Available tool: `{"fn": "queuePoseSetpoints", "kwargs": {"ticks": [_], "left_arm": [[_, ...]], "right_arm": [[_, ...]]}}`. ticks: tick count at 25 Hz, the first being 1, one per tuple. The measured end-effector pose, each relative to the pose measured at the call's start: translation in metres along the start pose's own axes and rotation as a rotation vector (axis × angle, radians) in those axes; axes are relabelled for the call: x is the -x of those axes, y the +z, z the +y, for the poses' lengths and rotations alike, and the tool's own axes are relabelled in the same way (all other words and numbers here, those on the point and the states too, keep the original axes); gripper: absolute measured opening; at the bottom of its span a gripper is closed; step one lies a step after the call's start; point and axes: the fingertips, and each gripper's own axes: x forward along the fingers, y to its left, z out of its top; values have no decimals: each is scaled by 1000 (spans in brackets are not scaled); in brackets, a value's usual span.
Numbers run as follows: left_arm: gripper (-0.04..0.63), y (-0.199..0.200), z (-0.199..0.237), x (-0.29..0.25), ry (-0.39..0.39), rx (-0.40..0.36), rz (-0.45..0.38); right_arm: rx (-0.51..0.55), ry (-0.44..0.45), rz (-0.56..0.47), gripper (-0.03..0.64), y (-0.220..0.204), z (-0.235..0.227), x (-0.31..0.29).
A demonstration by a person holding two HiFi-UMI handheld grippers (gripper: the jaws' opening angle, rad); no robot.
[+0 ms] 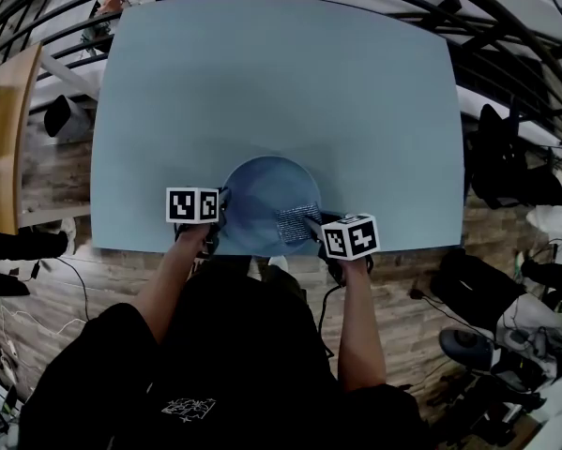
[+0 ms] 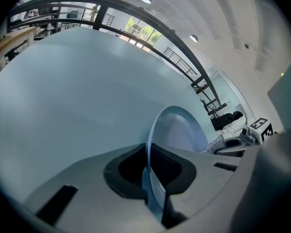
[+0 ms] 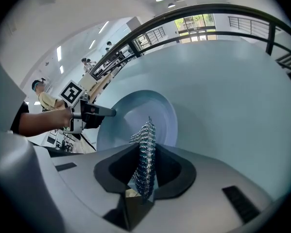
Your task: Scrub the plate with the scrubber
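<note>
A pale blue plate sits at the near edge of the light blue table. My left gripper is shut on the plate's left rim; in the left gripper view the plate's edge runs between the jaws. My right gripper is shut on a silvery mesh scrubber, which rests over the right part of the plate. In the right gripper view the scrubber stands between the jaws, with the plate just beyond it and the left gripper at the plate's far side.
The table's near edge runs just behind both grippers, with wooden floor, cables and bags below. A wooden bench stands at the left. A dark railing curves round the table's far side.
</note>
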Motion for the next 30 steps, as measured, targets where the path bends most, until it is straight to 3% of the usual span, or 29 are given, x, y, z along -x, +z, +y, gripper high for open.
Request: {"fn": "queuePoseSetpoints", "kwargs": {"ticks": [14,23,30], "left_arm": [[31,-2,0,0,-27,-11,14],[30,-3,0,-2,-32,-21,23],[29,-3,-1,-2,-31,-20,21]], "right_arm": [[114,-206,-6,87,28,-28,15],[161,-370,-117,87,58,-43,15],[111,-389,-213,86,77,-45,14]]}}
